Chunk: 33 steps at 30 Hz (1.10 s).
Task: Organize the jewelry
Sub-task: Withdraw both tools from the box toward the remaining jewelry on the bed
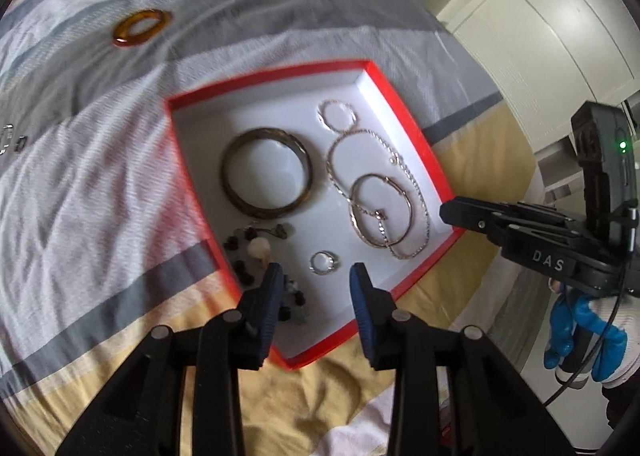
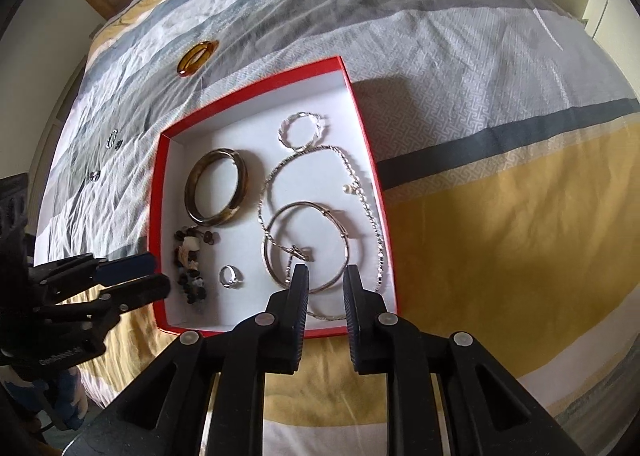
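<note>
A red box (image 1: 412, 127) (image 2: 154, 215) with a white inside lies open on the striped bedspread. In it are a brown bangle (image 1: 230, 191) (image 2: 244, 175), a thin silver bangle (image 2: 265, 252), a silver chain (image 1: 420, 191) (image 2: 376, 223), a small twisted hoop (image 2: 286, 127), a dark bead bracelet (image 1: 256, 248) (image 2: 188, 256) and a silver ring (image 1: 314, 262) (image 2: 230, 276). My left gripper (image 1: 316, 270) (image 2: 136, 276) hangs open above the ring at the box's near side, holding nothing. My right gripper (image 2: 326, 271) (image 1: 452, 211) is open over the thin bangle's near edge, also holding nothing.
An amber bangle (image 1: 124, 40) (image 2: 188, 67) lies on the bedspread beyond the box. Small silver pieces (image 1: 8, 137) (image 2: 113, 139) lie further left on the cloth. A white wardrobe (image 1: 540, 35) stands past the bed's right edge. A blue-gloved hand (image 1: 576, 336) holds the right gripper.
</note>
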### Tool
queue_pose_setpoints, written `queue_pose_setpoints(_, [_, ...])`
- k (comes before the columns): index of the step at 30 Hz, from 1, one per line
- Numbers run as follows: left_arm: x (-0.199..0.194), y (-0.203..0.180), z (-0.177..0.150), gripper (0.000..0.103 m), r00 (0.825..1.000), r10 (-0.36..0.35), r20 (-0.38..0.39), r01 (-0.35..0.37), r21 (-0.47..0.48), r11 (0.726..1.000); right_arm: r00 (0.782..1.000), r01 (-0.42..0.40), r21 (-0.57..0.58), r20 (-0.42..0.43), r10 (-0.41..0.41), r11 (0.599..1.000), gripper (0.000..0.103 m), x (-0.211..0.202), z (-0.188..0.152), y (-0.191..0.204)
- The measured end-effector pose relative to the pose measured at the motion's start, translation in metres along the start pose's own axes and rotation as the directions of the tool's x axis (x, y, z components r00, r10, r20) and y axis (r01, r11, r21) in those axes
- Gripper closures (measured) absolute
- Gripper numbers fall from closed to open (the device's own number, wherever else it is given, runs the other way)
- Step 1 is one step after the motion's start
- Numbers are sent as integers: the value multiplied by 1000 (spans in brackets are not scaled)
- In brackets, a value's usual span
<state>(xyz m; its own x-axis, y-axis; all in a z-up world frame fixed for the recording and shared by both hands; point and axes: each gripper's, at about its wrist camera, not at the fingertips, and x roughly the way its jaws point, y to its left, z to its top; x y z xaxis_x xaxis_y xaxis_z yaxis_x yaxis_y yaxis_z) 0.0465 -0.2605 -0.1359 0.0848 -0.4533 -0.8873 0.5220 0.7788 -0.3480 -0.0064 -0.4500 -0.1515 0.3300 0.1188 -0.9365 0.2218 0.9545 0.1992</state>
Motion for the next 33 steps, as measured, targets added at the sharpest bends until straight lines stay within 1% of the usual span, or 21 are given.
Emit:
queue_pose_setpoints(3, [-19,12,-7,70,999,25,32,-25,-1,1000,1000,6,-8,17,-6,1000,78,-7,2,10])
queue_pose_setpoints(4, [-24,16,-8,70,999,35,32,-34,-2,999,1000,6,-11,23,-5,1000,77,-10,3,12])
queue_pose_setpoints(6, [-33,26,-12,63,999,46,23,-46,-17,999,999,6,-18,34,-6,1000,76,-14,5,22])
queue_pose_setpoints(8, [-42,39,-18,63,998,57,18,-56,-41,998,999,9,-28,46,-7,1000,76,-17,7,33])
queue_pose_setpoints(11, [-60,61,-28,62,994,102,34,-99,-80,992,998,6,-40,65,-3,999,74,-21,9,52])
queue_pose_setpoints(17, [-95,121,-52,62,983,175,54,-161,-204,966,997,-17,-96,74,24,995,72,-20,13,103])
queue_pose_setpoints(19, [-101,135,-58,60,979,194,58,-175,-236,956,997,-27,-117,74,36,993,69,-17,14,120])
queue_pose_setpoints(21, [-112,152,-66,56,976,208,63,-184,-270,945,996,-36,-134,72,46,990,67,-14,15,135])
queue_pose_setpoints(24, [-120,173,-77,52,973,223,64,-193,-309,931,996,-46,-167,65,58,985,63,-8,17,158])
queue_pose_setpoints(29, [-129,199,-95,51,964,260,56,-223,-366,904,996,-62,-211,43,73,975,62,4,19,191])
queue_pose_setpoints(33, [-134,216,-108,51,963,263,56,-219,-405,888,997,-73,-243,19,80,967,61,15,19,211])
